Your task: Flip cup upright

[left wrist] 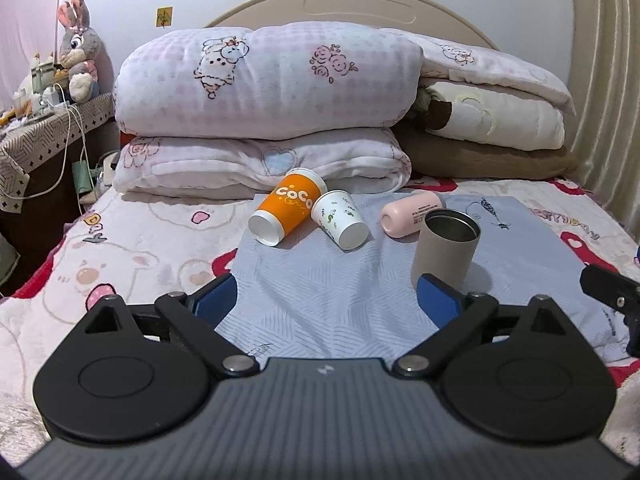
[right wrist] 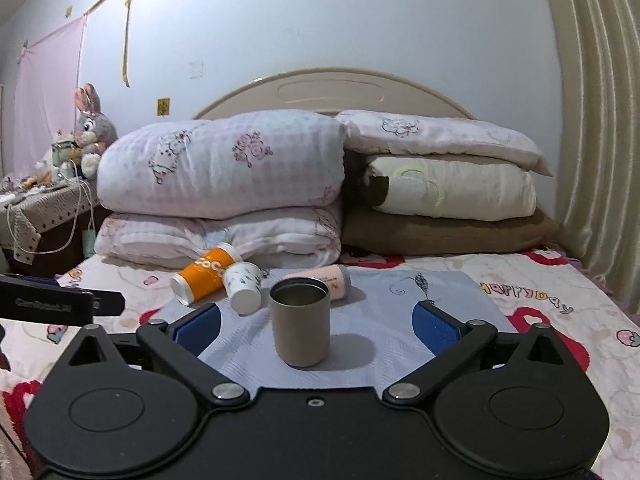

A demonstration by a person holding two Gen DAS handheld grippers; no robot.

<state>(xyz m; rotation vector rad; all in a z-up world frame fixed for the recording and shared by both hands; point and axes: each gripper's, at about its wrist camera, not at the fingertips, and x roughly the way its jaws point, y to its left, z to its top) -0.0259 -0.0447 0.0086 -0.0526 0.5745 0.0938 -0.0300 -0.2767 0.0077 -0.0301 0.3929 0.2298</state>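
Observation:
A grey metal cup (left wrist: 445, 249) stands upright on a light blue cloth (left wrist: 320, 280) on the bed; it also shows in the right wrist view (right wrist: 301, 322). An orange paper cup (left wrist: 286, 207) (right wrist: 205, 278), a white patterned paper cup (left wrist: 339, 219) (right wrist: 242, 287) and a pink cup (left wrist: 411, 213) (right wrist: 334, 280) lie on their sides behind it. My left gripper (left wrist: 326, 300) is open and empty, left of the grey cup. My right gripper (right wrist: 318, 326) is open, with the grey cup between its fingers, not touching.
Folded quilts and pillows (left wrist: 264, 80) are stacked at the bed's head, just behind the lying cups. A bedside table (left wrist: 48, 128) with a plush rabbit (left wrist: 78, 50) and cables stands at the left. A curtain (right wrist: 592, 120) hangs at the right.

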